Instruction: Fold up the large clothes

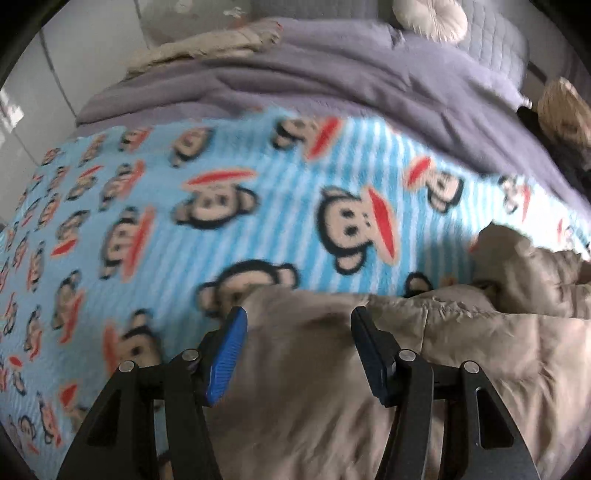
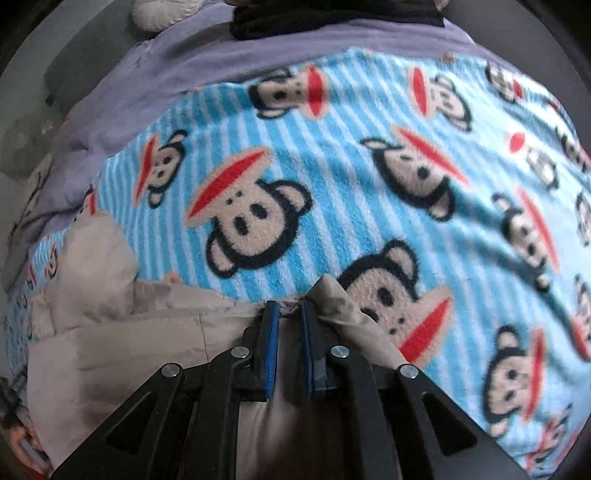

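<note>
A beige padded jacket lies on a blue-and-white striped fleece blanket printed with monkey faces, at its near edge. That blanket is spread over a lavender quilt on the bed, with a round cream cushion behind at the far end.

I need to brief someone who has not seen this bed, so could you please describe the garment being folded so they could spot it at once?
Start from the blue striped fleece blanket printed with red-mouthed monkey faces, spread over a lavender duvet. On its near edge lies a beige quilted puffer jacket, with the right gripper pinching its edge. It is the only plain, unpatterned piece on the blanket.
</note>
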